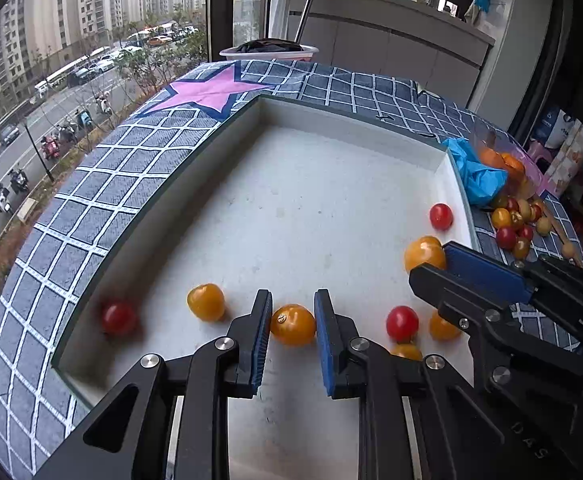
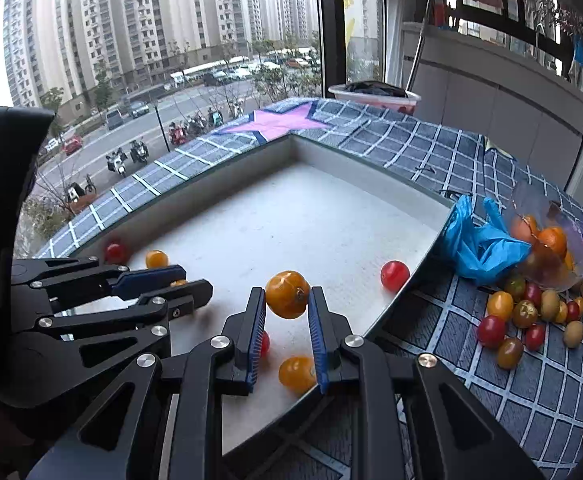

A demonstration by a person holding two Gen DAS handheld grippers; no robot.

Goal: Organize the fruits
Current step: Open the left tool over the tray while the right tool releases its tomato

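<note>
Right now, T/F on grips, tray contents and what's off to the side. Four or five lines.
1. Left gripper is shut on an orange tomato. True.
2. Right gripper is empty. False: it grips another orange tomato.
3. The white tray holds only orange tomatoes. False: red ones too, such as one near its right wall.
4. A blue plastic bag lies outside the tray. True.
5. All tomatoes are in the tray. False: a pile sits on the checked cloth.
</note>
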